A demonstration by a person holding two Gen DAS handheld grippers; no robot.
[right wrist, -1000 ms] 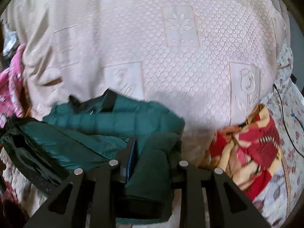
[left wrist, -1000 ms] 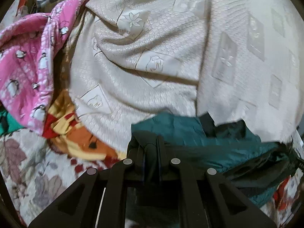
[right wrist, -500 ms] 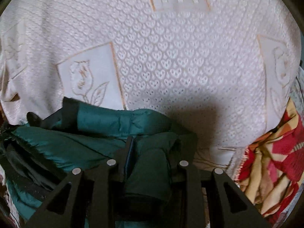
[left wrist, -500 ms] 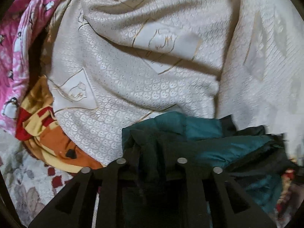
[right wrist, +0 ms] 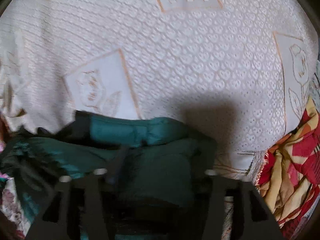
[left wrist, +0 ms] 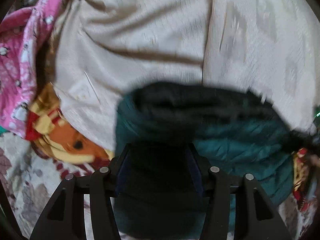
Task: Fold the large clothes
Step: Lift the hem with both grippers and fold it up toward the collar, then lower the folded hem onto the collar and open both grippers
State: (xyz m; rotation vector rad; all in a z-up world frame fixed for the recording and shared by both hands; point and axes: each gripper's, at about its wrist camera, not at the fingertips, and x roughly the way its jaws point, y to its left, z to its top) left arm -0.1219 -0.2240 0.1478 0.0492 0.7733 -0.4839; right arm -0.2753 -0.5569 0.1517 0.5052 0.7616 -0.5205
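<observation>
— Jacket (left wrist: 240, 146): teal, puffy, dark-lined, bunched at the bottom centre of the left wrist view and lying on the cream bedspread (left wrist: 152, 40). Any label or writing on it?

— None that I can read; the left view is smeared with blur. Going from the left of that frame: a pink penguin-print cloth (left wrist: 14, 64) at the upper left, an orange, yellow and red patterned blanket (left wrist: 60, 140) below it, a floral sheet (left wrist: 18, 180) at the lower left, then the jacket.

— And the left gripper (left wrist: 158, 160)?

— Its jaws stand fairly wide, with a thick dark fold of the jacket filling the gap between them; the fabric is clamped.

— What does the right wrist view add?

— Sharper bedspread (right wrist: 180, 60): a small heart weave with framed flower panels. The jacket (right wrist: 130, 130) runs from the lower left to the centre. At the far right sits the same red and yellow blanket (right wrist: 290, 160), touching the bedspread's fringed edge. The pink cloth barely shows there.

— The right gripper (right wrist: 160, 172)?

— Blurred, but a wad of teal fabric sits between its jaws, gripped.
</observation>
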